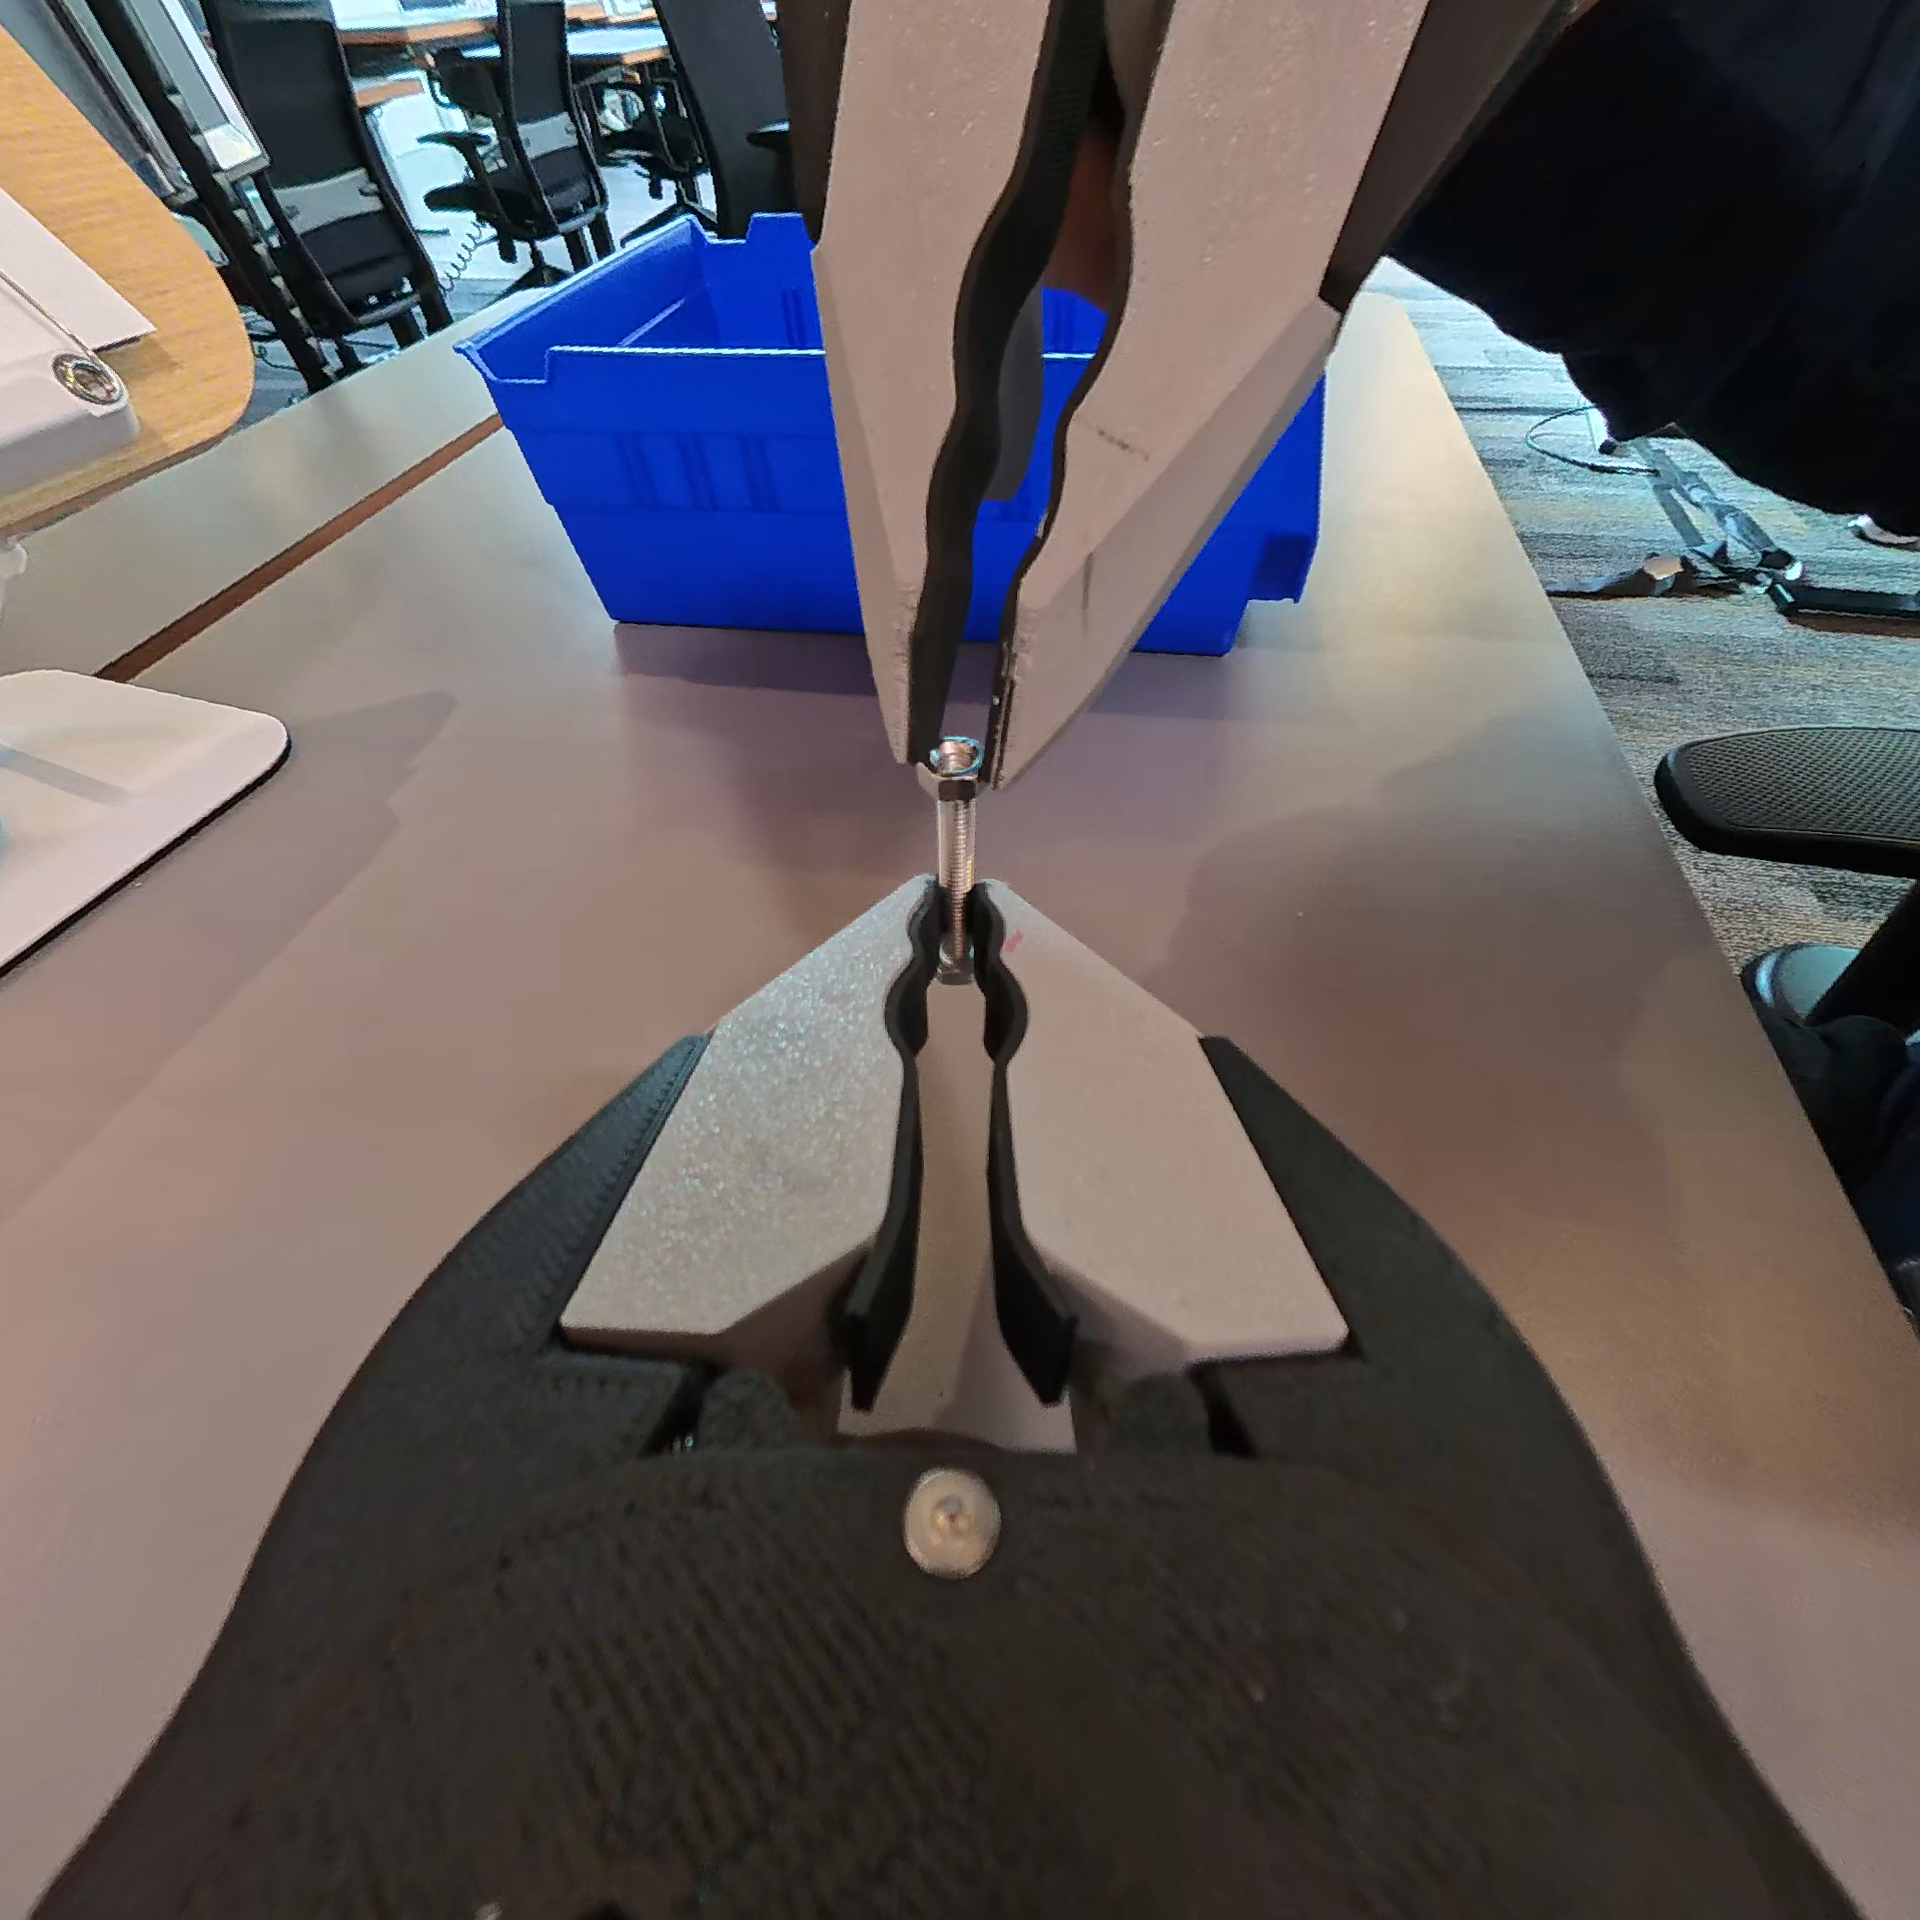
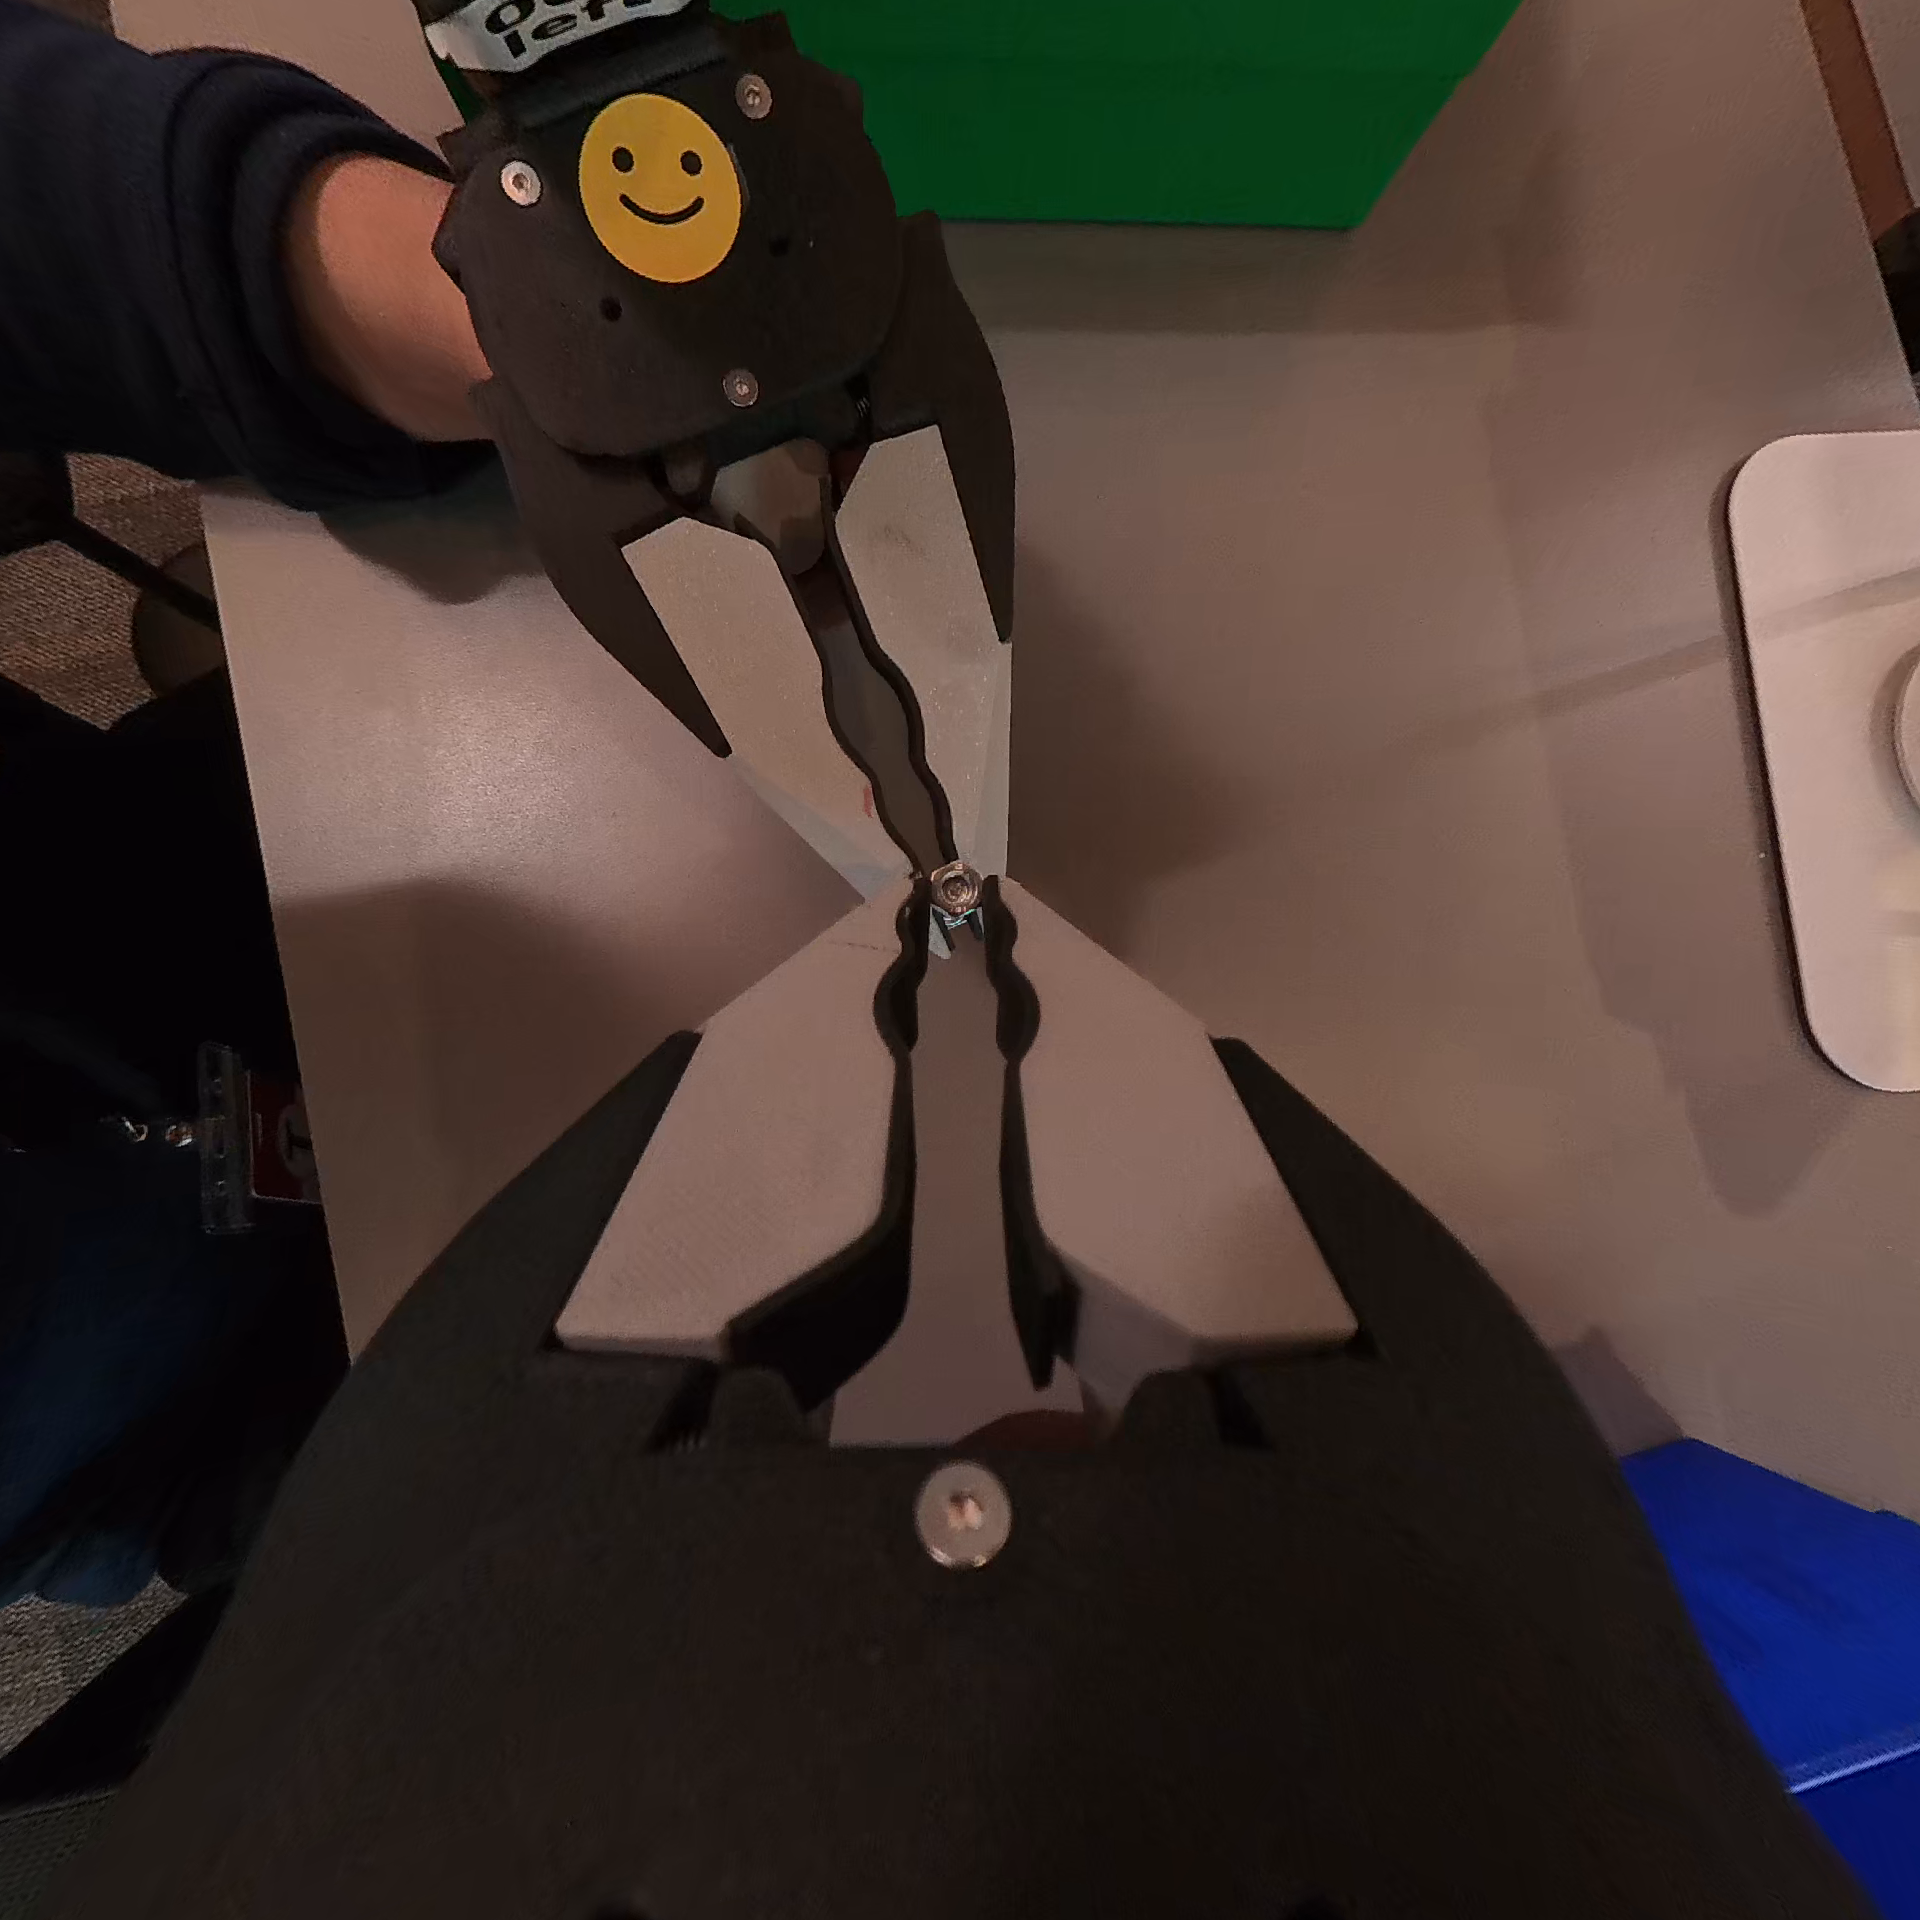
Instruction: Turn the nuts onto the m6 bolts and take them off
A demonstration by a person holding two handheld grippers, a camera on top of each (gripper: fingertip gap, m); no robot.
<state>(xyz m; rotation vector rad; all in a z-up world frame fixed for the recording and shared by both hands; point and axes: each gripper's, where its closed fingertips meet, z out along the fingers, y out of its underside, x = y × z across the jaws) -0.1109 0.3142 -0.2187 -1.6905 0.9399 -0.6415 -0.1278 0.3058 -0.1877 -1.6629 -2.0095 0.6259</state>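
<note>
In the left wrist view my left gripper (image 1: 956, 920) is shut on the lower end of a thin silver bolt (image 1: 954, 842), which points away from the camera above the grey table (image 1: 468, 883). My right gripper (image 1: 958, 756) comes down from above and is shut on a silver nut (image 1: 957, 762) at the bolt's far tip. In the right wrist view my right gripper (image 2: 954, 914) pinches the nut (image 2: 956, 889), seen end-on. The left gripper (image 2: 938, 868), with a yellow smiley sticker on its body, meets it tip to tip. Most of the bolt is hidden there.
A blue bin (image 1: 717, 468) stands on the table just behind the grippers and shows at the lower right of the right wrist view (image 2: 1787, 1642). A green bin (image 2: 1122, 104) sits opposite. A white flat base (image 1: 114, 800) lies to the left. A chair (image 1: 1787, 790) stands at the table's right edge. Less than 4 cm separates the two grippers' tips. Both grippers' tips are roughly 35 cm from the white flat base (image 1: 114, 800).
</note>
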